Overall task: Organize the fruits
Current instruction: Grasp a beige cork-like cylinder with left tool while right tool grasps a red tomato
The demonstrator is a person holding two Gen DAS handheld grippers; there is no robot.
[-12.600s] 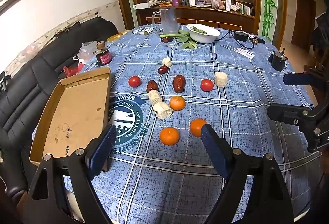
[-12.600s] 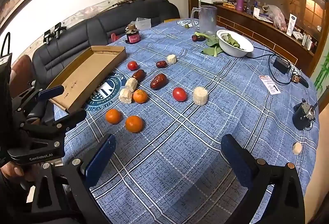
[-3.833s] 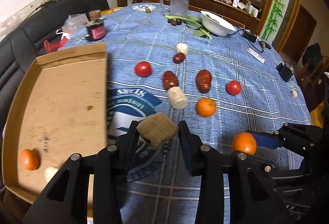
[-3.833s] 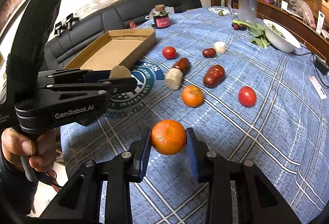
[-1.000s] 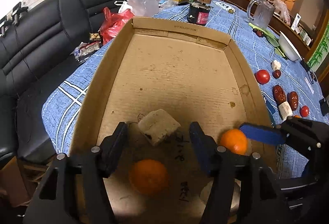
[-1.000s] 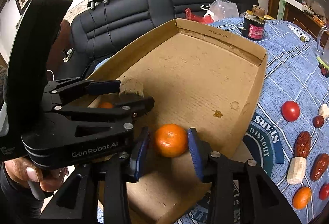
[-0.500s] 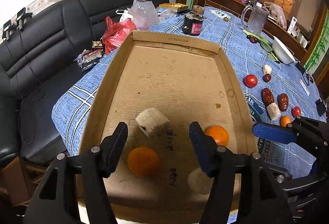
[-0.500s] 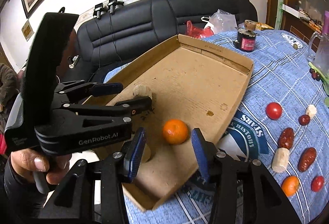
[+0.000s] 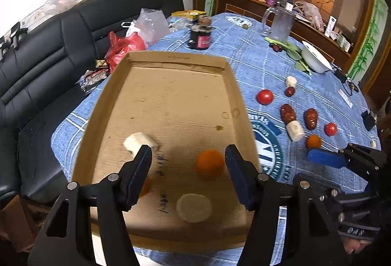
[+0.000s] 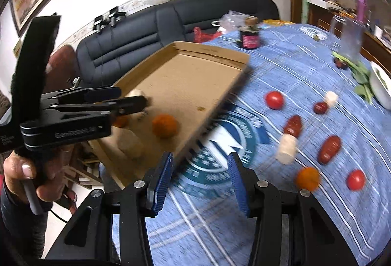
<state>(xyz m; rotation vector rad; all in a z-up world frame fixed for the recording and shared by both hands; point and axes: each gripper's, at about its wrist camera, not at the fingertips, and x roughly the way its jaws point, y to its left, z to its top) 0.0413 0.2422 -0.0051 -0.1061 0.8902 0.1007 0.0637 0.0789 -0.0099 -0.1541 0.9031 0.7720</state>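
Fruit still out on the blue tablecloth (image 10: 305, 229) is what matters now, and it all sits to the right of the cardboard tray (image 9: 171, 63). So the right gripper (image 10: 200, 180) looks like the closer one for the next grab. Its jaws are apart with nothing between them, hovering over the cloth's round emblem just off the tray's right wall.

Nearest loose piece is probably the small orange (image 10: 308, 178), a bit right of and beyond those jaws, with a red tomato (image 10: 356, 180) just past it. The pale cylinder chunk (image 10: 286, 148) lies with its long axis running near-to-far, tilted slightly; the two dark red oblong fruits (image 10: 329, 149) lie much the same way.

Left gripper (image 9: 188, 168) is also spread wide and empty, hanging over the near end of the tray. Already in the tray: an orange (image 9: 210, 164), a second orange mostly hidden behind the left finger, a white chunk (image 9: 139, 142) and a pale round piece (image 9: 194, 207).

Readable stuff: the left gripper's body (image 10: 66, 130) has "GenRobot.AI" type lettering, blurry here. The emblem text is upside down from this side; I can only make out "STARS". Handwriting on the tray floor, can't read it.
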